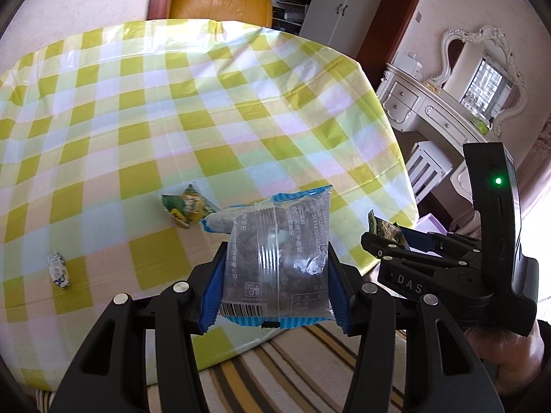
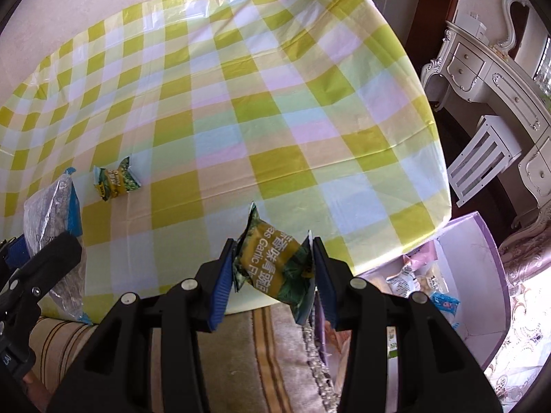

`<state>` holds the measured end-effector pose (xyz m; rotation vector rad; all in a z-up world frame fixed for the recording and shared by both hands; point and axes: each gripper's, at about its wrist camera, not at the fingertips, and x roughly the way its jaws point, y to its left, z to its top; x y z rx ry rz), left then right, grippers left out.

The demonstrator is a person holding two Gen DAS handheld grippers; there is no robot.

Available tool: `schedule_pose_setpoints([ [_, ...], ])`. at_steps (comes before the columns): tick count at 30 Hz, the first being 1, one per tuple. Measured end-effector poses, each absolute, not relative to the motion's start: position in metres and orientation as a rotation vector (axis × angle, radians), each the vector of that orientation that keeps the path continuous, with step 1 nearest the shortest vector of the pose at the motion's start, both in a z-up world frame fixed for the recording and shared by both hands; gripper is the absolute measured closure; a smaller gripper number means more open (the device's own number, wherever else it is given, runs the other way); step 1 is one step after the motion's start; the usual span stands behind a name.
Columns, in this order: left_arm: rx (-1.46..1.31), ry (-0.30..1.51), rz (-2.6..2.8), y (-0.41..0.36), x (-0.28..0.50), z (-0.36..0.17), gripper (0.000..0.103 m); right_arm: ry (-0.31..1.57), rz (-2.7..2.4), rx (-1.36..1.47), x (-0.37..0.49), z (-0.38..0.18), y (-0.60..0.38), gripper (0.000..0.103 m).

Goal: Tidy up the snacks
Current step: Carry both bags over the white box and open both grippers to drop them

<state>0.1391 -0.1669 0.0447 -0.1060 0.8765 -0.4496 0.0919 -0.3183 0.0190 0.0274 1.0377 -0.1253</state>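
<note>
My left gripper [image 1: 275, 275] is shut on a clear, blue-edged snack packet [image 1: 275, 258] and holds it above the table's front edge; the packet also shows in the right wrist view [image 2: 51, 213]. My right gripper [image 2: 272, 272] is shut on a green and yellow garlic pea packet [image 2: 275, 261], held over the table's front edge. The right gripper shows in the left wrist view [image 1: 389, 241]. A second green packet [image 1: 187, 208] [image 2: 115, 180] and a small white wrapped candy [image 1: 58, 268] lie on the checked tablecloth [image 1: 172, 120].
A purple box [image 2: 482, 258] with several snack packets inside sits on the floor at the right, below the table edge. A striped rug [image 1: 310, 361] lies in front. A white dresser with mirror [image 1: 447, 103] and an orange chair [image 1: 220, 3] stand beyond.
</note>
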Motion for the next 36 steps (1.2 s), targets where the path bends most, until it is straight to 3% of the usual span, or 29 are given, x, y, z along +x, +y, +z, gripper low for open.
schedule_pose_setpoints([
  [20, 0.059, 0.997, -0.797, -0.332, 0.117, 0.031, 0.052, 1.072, -0.466, 0.163, 0.039, -0.011, -0.484, 0.059],
  [36, 0.126, 1.061, -0.891, -0.387, 0.11, 0.016, 0.052, 1.088, -0.564, 0.275, 0.024, -0.031, -0.534, 0.054],
])
